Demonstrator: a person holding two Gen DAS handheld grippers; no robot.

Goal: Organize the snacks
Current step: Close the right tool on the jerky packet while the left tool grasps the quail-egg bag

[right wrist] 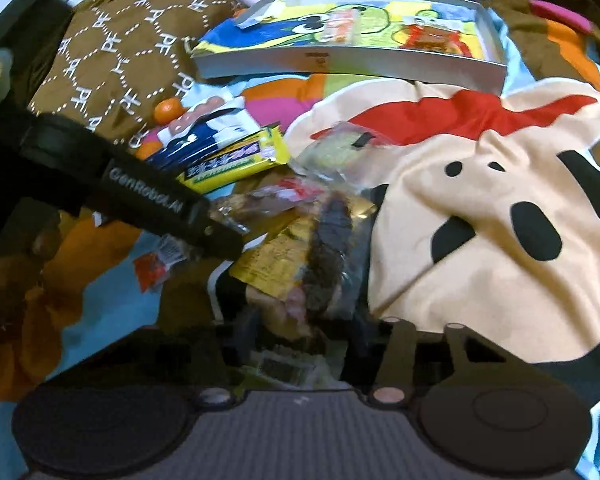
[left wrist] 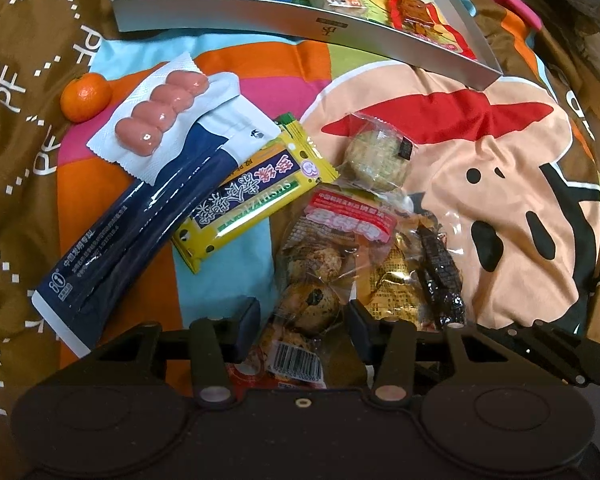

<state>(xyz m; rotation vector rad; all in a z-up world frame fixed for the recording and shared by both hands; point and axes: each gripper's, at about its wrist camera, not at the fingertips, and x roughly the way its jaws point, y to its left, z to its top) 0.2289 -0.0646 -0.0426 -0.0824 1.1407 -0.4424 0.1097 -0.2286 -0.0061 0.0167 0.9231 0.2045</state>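
Note:
A clear pack of speckled eggs with a red label lies between the fingers of my left gripper, which is shut on it. In the right wrist view one left finger touches that pack. Beside it lie a gold foil pack and a dark wrapped snack. My right gripper is blurred; the gold pack and the dark snack fill the gap between its fingers. A shallow silver box at the back holds cartoon-printed bags.
On the colourful cartoon blanket lie a yellow bar, a navy pouch, a sausage pack, a tangerine and a round cookie in clear wrap. Brown patterned cloth rises at the left.

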